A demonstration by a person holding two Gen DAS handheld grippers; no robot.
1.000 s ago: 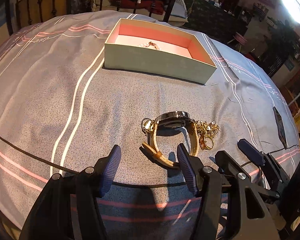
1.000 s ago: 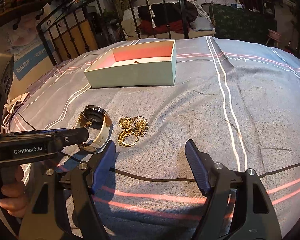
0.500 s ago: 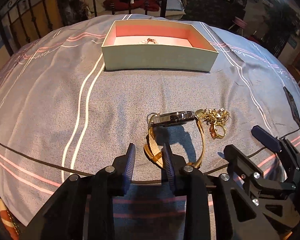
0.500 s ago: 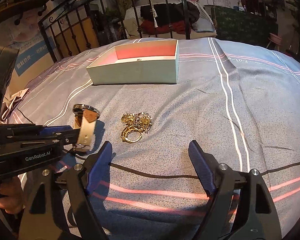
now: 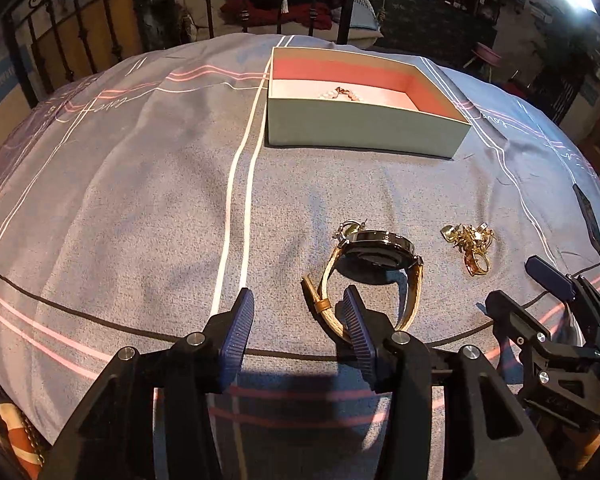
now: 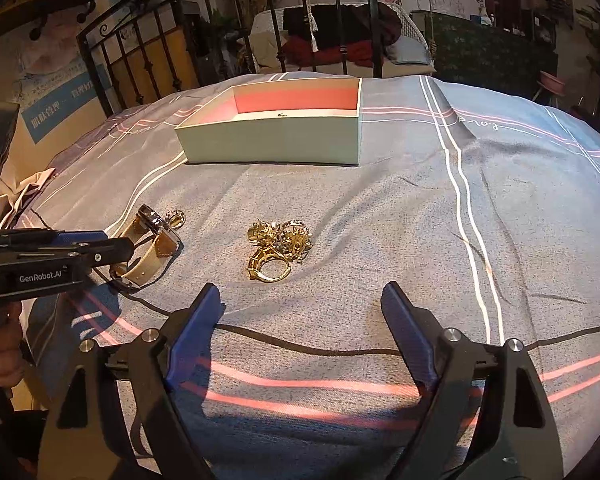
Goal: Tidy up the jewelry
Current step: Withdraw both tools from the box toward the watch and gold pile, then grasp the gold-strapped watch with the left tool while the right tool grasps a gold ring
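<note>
Two things had changed in the last second, and both concerned the watch (image 5: 374, 276). Half a second earlier the left gripper (image 5: 298, 322) had its jaws pressed close together, with the pale strap between them and the watch tipped up on its edge; now the jaws were opening again, and the strap lay beside the right-hand finger (image 5: 356, 330), not between the two. Whether that finger still touched the strap I could not tell. The watch had also moved away from the gold rings and chains (image 6: 278, 246): a second ago it lay just beside the heap, and now there was bare bedspread (image 5: 140, 200) between them. It rested on the cloth, dial half raised, with a small gold piece at its far end. I judged that the grip had failed or was given up, so the watch was not yet carried and a new closing on the strap was needed. The right gripper (image 6: 300, 322) hung near the heap with its jaws spreading wider and nothing between them. The mint box (image 5: 364, 128) stood well apart at the far side, with only a small bead piece (image 5: 342, 93) inside, so most of the sorting remained.
</note>
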